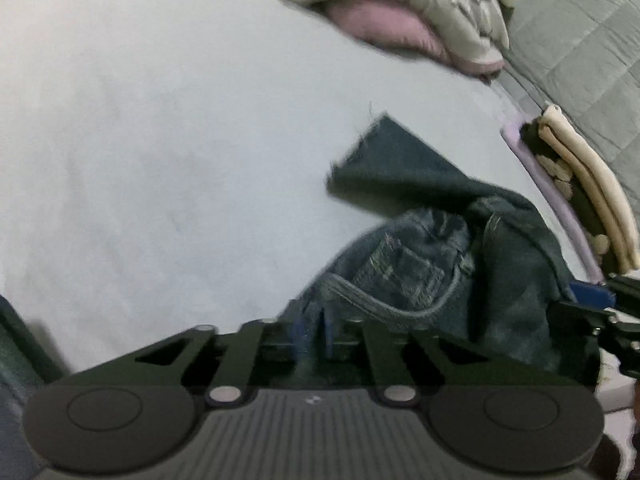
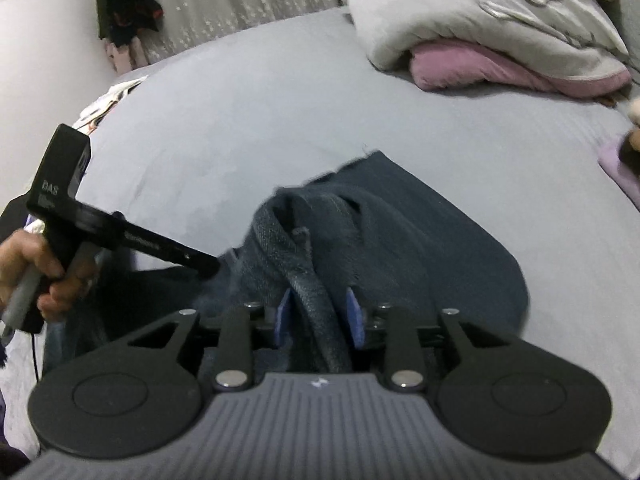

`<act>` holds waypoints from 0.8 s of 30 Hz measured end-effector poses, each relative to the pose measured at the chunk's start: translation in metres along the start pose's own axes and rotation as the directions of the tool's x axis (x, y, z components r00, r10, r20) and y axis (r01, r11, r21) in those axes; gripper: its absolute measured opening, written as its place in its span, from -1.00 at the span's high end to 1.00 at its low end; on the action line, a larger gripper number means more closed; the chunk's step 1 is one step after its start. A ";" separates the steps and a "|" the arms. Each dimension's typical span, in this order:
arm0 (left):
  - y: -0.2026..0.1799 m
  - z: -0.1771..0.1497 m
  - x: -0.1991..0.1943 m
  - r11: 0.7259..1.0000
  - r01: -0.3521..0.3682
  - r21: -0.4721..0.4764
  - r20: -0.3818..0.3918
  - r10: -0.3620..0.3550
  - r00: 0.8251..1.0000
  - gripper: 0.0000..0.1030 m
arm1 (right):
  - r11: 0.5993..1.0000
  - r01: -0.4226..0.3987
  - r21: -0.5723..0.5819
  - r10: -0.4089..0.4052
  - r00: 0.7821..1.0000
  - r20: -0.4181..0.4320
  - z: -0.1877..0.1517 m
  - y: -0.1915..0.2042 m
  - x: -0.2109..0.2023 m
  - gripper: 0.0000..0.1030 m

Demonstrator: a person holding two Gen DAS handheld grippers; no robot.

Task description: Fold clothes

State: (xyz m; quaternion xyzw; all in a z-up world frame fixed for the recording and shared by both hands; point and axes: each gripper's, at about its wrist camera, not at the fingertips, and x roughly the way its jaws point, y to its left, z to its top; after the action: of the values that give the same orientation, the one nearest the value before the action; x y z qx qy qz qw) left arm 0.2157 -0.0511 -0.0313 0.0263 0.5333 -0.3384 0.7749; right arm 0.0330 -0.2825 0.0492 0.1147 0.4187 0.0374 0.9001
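Observation:
Dark blue jeans (image 1: 420, 264) lie crumpled on a grey bed sheet (image 1: 160, 160), one frayed leg end pointing away from me. My left gripper (image 1: 314, 328) is shut on a denim edge near a back pocket. In the right wrist view the jeans (image 2: 420, 240) spread forward over the sheet (image 2: 280, 100). There my right gripper (image 2: 320, 308) is shut on a thick seamed fold that rises between its blue pads (image 2: 356, 316). A hand (image 2: 40, 276) holds the left gripper (image 2: 210, 268), whose tip is buried in the denim at the left. The right gripper (image 1: 588, 300) shows at the right edge.
A white duvet over a pink cushion (image 2: 500, 68) is heaped at the far right of the bed. Folded cream cloth (image 1: 580, 168) sits in the gap beside a grey quilted surface (image 1: 580, 40). Dark clothes (image 2: 124, 12) hang at the far wall.

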 end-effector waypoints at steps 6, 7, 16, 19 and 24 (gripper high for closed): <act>-0.010 0.006 0.014 0.997 0.049 0.061 -0.069 -0.045 0.997 -0.35 | 0.999 -0.001 0.040 0.003 0.999 -0.042 0.011 -0.002 0.022 0.22; -0.011 0.005 0.017 0.996 0.069 0.060 -0.106 -0.063 0.992 -0.37 | 0.999 -0.004 0.040 0.006 0.999 -0.041 0.010 -0.002 0.023 0.22; -0.018 -0.008 -0.012 1.000 0.018 0.011 -0.054 -0.018 0.998 0.90 | 0.998 -0.063 0.000 0.063 0.997 0.037 -0.002 -0.006 0.011 0.63; -0.018 -0.016 -0.035 1.000 -0.018 -0.017 0.032 0.019 0.999 0.91 | 0.996 -0.077 -0.043 0.081 0.990 0.112 0.005 0.006 0.000 0.71; -0.013 -0.027 -0.078 0.988 -0.128 -0.083 0.184 0.141 0.973 0.91 | 0.992 -0.063 -0.113 0.082 0.980 0.180 0.035 0.032 0.000 0.72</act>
State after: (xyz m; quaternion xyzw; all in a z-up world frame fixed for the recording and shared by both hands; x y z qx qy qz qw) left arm 0.1714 -0.0116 0.0272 0.0029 0.4656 -0.2670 0.8437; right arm 0.0606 -0.2578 0.0790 0.0845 0.3267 0.0818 0.9378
